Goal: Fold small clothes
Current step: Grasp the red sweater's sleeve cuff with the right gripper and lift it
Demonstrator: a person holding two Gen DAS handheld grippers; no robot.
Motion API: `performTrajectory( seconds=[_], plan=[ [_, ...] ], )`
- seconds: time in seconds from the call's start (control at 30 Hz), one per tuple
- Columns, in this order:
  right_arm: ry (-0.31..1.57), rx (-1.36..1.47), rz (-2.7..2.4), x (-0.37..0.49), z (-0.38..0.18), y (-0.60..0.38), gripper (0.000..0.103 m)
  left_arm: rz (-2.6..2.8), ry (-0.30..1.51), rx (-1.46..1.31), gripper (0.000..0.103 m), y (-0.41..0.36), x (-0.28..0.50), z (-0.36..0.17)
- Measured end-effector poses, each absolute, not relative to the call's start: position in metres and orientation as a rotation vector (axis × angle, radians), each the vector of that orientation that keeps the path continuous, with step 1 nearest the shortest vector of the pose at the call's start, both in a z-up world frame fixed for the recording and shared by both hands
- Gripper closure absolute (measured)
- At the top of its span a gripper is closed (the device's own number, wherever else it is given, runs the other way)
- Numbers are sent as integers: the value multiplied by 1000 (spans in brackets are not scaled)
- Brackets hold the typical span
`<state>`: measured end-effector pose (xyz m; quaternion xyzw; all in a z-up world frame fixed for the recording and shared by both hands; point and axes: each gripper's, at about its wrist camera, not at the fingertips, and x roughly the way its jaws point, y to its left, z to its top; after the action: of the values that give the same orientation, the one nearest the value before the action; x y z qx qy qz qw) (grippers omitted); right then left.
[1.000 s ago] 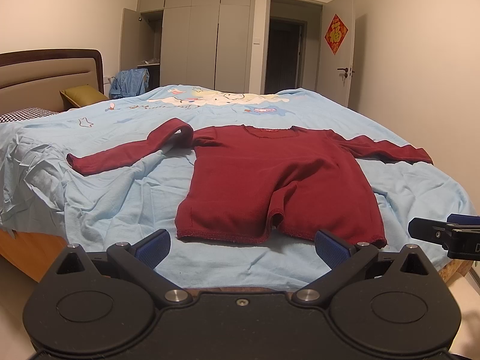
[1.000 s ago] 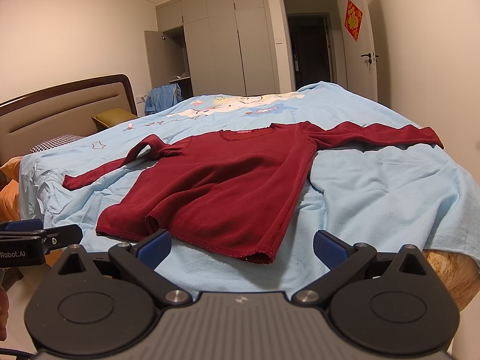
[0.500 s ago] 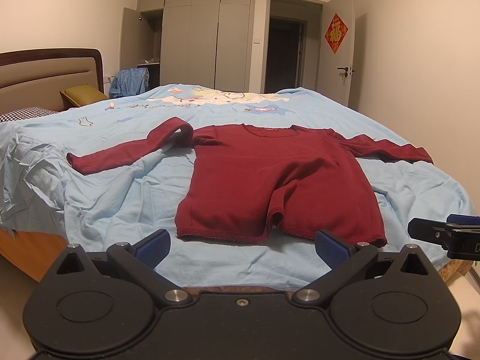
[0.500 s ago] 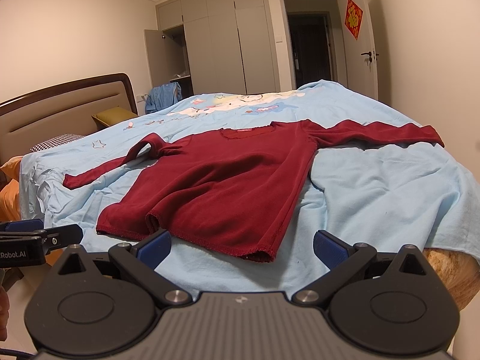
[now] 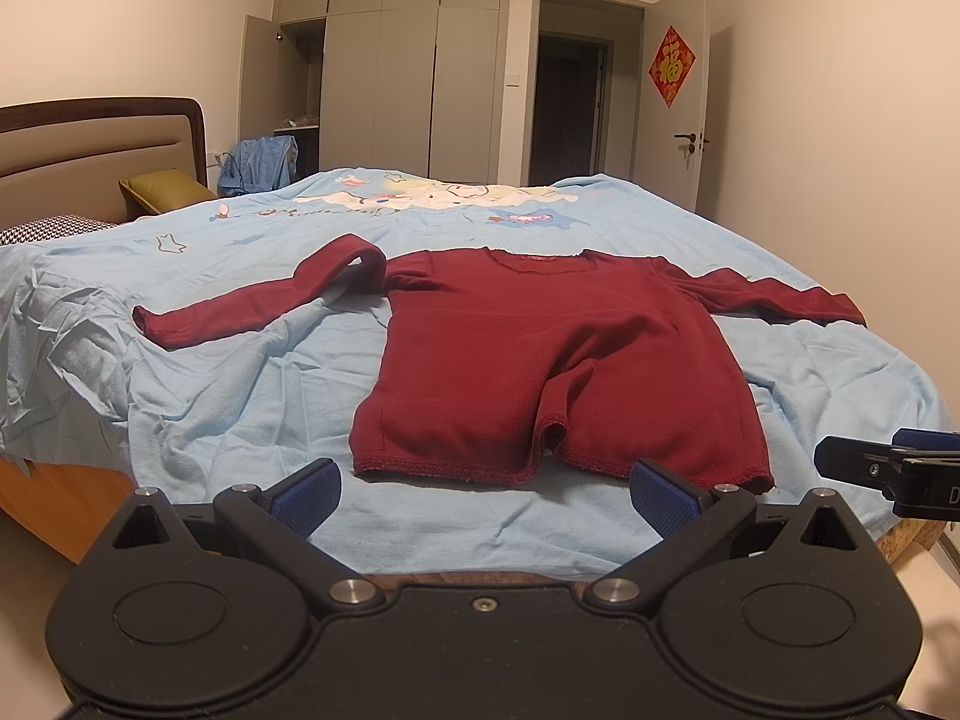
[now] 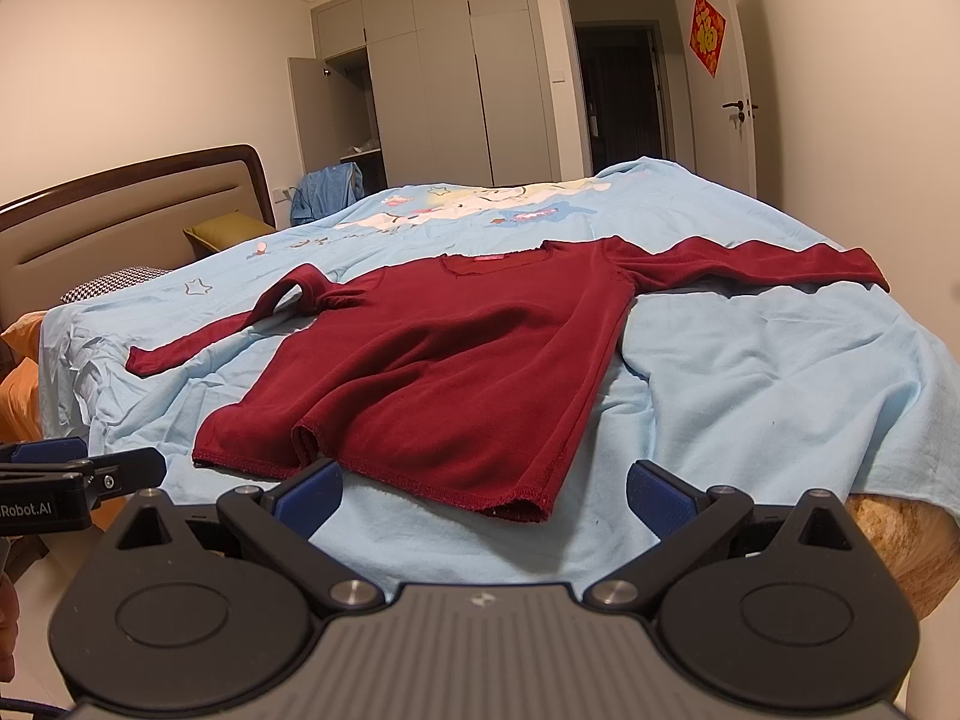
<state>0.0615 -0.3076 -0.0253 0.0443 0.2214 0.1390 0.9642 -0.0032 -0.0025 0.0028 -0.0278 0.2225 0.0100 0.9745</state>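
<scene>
A dark red long-sleeved top [image 5: 540, 354] lies spread flat on the light blue bedsheet [image 5: 210, 396], hem toward me, both sleeves out to the sides. The left sleeve has a raised loop near the shoulder. The hem has a small fold in the middle. My left gripper [image 5: 483, 495] is open and empty, just short of the hem at the bed's near edge. My right gripper [image 6: 483, 495] is open and empty, also just short of the top [image 6: 432, 372] at its right hem corner. Each gripper shows at the side of the other's view.
A wooden headboard [image 5: 90, 144] and pillows [image 5: 162, 186] are at the left. A wardrobe [image 5: 414, 66] with one open door stands behind the bed. An open doorway [image 5: 570, 108] and a white door [image 5: 690, 102] are at the back right. The bed's wooden edge [image 5: 54, 492] is below the sheet.
</scene>
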Motion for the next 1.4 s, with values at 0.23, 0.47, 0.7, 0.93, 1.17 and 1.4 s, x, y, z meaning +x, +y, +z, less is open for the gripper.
performTrajectory(
  seconds=[0.23, 0.47, 0.7, 0.93, 1.17, 1.4],
  plan=[
    [449, 90, 282, 62, -26, -308, 0, 20, 449, -56, 1, -3, -3, 3],
    [451, 89, 282, 62, -25, -308, 0, 14, 458, -50, 1, -3, -2, 3],
    [464, 108, 295, 62, -32, -307, 0, -7, 470, -17, 1, -4, 18, 12],
    [472, 76, 271, 89, -23, -320, 0, -34, 466, 1, 1, -5, 78, 32],
    [437, 21, 181, 129, -7, -333, 0, -43, 457, 39, 1, -14, 141, 52],
    [403, 87, 123, 183, 2, -366, 0, -43, 505, 44, 1, -30, 211, 59]
  ],
)
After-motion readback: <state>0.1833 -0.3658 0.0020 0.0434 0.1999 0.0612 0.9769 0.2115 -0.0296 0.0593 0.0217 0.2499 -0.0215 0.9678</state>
